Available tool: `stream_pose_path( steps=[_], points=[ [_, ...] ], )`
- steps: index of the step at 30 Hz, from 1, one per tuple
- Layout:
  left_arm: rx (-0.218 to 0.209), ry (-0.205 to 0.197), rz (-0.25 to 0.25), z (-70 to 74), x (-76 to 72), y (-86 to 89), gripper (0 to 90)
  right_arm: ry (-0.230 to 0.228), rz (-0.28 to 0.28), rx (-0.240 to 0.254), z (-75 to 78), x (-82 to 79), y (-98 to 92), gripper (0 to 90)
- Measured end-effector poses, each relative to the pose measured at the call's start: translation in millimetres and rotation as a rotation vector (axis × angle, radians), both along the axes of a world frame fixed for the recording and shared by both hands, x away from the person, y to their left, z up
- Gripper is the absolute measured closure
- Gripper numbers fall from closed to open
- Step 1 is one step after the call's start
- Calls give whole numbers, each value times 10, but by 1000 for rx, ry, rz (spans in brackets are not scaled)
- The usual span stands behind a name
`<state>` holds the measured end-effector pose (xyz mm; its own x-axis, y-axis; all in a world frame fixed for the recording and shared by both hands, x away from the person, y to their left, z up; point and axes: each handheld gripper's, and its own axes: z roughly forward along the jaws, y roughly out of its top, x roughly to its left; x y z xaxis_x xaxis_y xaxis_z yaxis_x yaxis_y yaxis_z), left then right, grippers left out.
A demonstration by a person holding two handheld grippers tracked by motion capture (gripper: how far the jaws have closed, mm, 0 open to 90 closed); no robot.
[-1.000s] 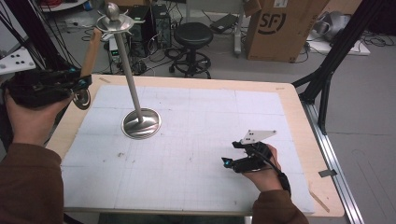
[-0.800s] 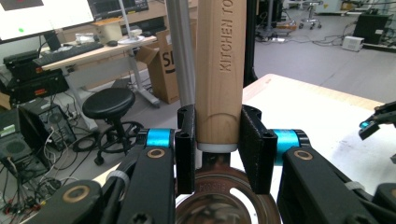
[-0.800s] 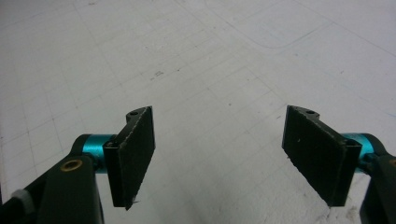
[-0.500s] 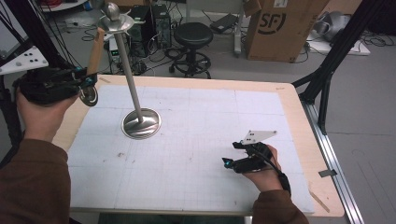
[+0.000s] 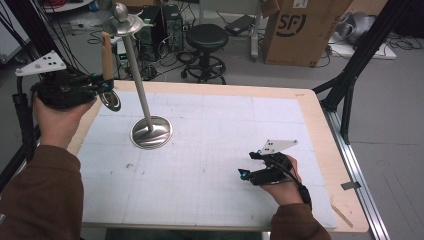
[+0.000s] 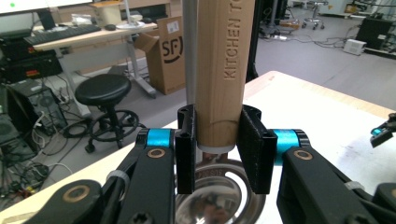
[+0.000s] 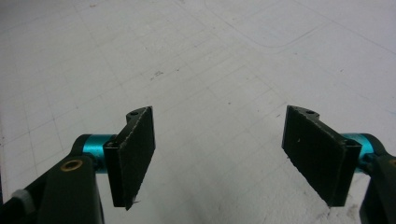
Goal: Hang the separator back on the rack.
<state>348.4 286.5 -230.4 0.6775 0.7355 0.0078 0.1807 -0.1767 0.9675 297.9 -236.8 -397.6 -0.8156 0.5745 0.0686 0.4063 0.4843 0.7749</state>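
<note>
Clamped between the two black pads of the left tool [image 6: 217, 154] is the wooden handle [image 6: 223, 70] of a ladle [image 5: 106, 60], gripped at its lower end where the wood meets a pale collar. Raised letters reading "KITCHEN TO" run up the handle, which stands upright between the jaws. Below the pads, in the left gripper view, the ladle's shiny steel bowl [image 6: 217, 198] hangs with its hollow toward the camera. From the high view, the left tool [image 5: 102, 86] is held in the air by the person's left hand [image 5: 57, 120] over the near left corner of the tabletop [image 5: 320, 115], with the ladle's bowl [image 5: 109, 100] just beneath it and the handle pointing straight up.

Just beside the ladle, to its right in the high view, rises a steel stand [image 5: 142, 90]: a thin pole on a round base resting on the white gridded mat [image 5: 210, 165], topped by a flat disc and a knob. The handle's top is near that disc but apart from it.

Resting low on the mat near the front right of the tabletop, the right tool [image 5: 246, 174] sits in the person's right hand [image 5: 282, 182]. Its jaws stand wide apart with nothing between them [image 7: 219, 158], bare mat behind.

A black stool [image 5: 206, 37] and a cardboard box [image 5: 295, 27] stand on the floor beyond the tabletop.
</note>
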Motion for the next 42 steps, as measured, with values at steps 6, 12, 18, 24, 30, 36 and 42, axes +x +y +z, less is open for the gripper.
stream_pose_path(
  steps=[6, 12, 18, 24, 30, 36, 42],
  points=[
    [-8, 12, -23, -7, 31, -22, 684, -1, 1, 0, 1, -2, 2, 248],
    [-2, 22, -13, -9, 28, -20, 547, -3, 1, 0, 0, -3, 9, 248],
    [-14, 36, -19, -36, -14, -2, 466, -7, 5, -1, 5, -7, 20, 248],
    [-5, 40, -57, -51, -90, -15, 458, -5, 1, -2, 7, -8, 17, 248],
    [0, 27, -88, -27, -192, -33, 436, -8, 5, -3, 5, -5, 21, 248],
    [6, 21, -125, -55, -298, -66, 408, -8, 4, 1, 16, -11, 17, 249],
    [-8, 17, -153, -127, -371, -95, 366, -11, 3, -1, 17, -12, 19, 248]
  ],
)
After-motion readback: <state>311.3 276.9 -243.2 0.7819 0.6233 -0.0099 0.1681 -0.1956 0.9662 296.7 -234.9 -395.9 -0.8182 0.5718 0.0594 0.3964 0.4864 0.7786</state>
